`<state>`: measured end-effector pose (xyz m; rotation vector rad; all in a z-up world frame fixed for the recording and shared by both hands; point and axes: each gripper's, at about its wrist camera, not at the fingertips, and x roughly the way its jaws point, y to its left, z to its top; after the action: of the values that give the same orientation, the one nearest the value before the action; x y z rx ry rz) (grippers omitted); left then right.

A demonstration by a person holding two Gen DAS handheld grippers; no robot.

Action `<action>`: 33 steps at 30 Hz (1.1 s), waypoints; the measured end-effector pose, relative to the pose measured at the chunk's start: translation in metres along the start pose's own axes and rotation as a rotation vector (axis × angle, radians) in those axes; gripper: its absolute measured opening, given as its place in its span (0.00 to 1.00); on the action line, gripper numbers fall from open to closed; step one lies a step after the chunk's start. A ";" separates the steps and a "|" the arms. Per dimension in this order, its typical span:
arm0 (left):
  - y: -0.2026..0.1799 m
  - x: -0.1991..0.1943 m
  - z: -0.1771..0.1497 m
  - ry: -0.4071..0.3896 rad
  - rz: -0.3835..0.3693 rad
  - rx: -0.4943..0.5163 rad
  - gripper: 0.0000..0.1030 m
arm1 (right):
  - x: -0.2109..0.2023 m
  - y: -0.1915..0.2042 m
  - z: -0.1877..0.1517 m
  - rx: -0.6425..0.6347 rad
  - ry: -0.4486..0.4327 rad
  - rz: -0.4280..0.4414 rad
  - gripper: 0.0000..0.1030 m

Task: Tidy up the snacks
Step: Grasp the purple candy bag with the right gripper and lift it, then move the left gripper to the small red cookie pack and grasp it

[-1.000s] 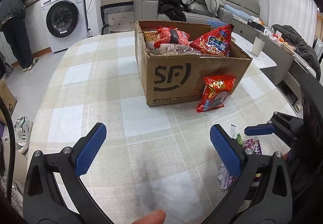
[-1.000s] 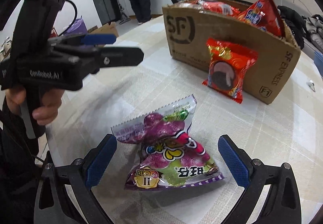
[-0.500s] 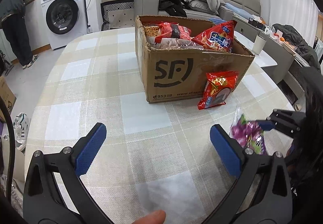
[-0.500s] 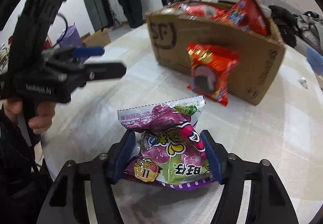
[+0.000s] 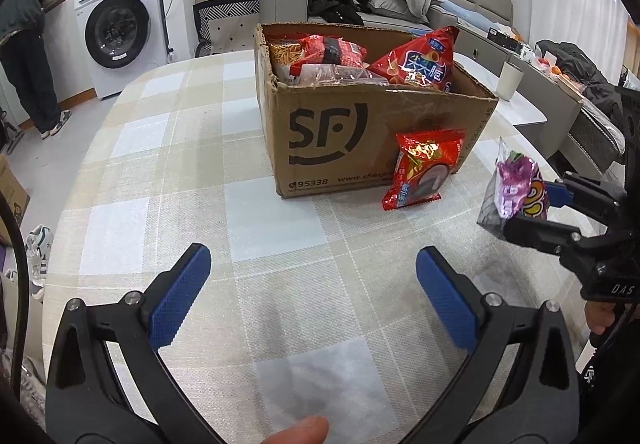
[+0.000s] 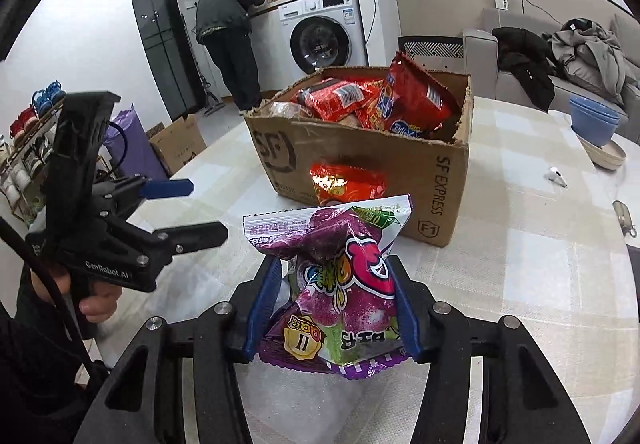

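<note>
My right gripper [image 6: 333,298] is shut on a purple candy bag [image 6: 340,284] and holds it above the table; the bag also shows in the left wrist view [image 5: 514,190]. An open cardboard box [image 5: 360,132] marked SF stands on the table, holding several red snack bags [image 5: 420,62]. A red snack packet [image 5: 424,168] leans against the box's front; in the right wrist view it [image 6: 346,184] is partly hidden behind the candy bag. My left gripper [image 5: 310,292] is open and empty, low over the checked tablecloth [image 5: 200,184], left of the right gripper.
A blue bowl on a plate [image 6: 596,132], a white earbud [image 6: 558,176] and keys [image 6: 624,218] lie at the table's right side. A white cup [image 5: 511,80] stands behind the box. A person [image 6: 232,40] stands at the washing machine [image 5: 120,28].
My right gripper closed on the purple candy bag and lifted it off the table toward the box. The left gripper stayed open and drew back slightly.
</note>
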<state>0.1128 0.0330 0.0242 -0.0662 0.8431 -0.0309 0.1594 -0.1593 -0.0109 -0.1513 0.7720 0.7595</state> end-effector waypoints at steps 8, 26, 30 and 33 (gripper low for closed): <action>-0.006 0.007 -0.003 0.014 -0.003 0.001 0.99 | -0.011 -0.002 0.007 0.022 -0.044 -0.008 0.52; -0.052 0.053 0.006 0.072 -0.020 0.009 0.99 | -0.031 -0.036 0.007 0.129 -0.114 -0.025 0.52; -0.056 0.066 0.012 0.088 -0.038 -0.003 0.86 | -0.033 -0.043 0.005 0.143 -0.116 -0.031 0.52; -0.059 0.074 0.016 0.091 -0.046 -0.014 0.82 | -0.034 -0.048 0.003 0.161 -0.119 -0.037 0.52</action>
<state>0.1736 -0.0286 -0.0162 -0.0981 0.9326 -0.0720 0.1778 -0.2124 0.0075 0.0243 0.7119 0.6624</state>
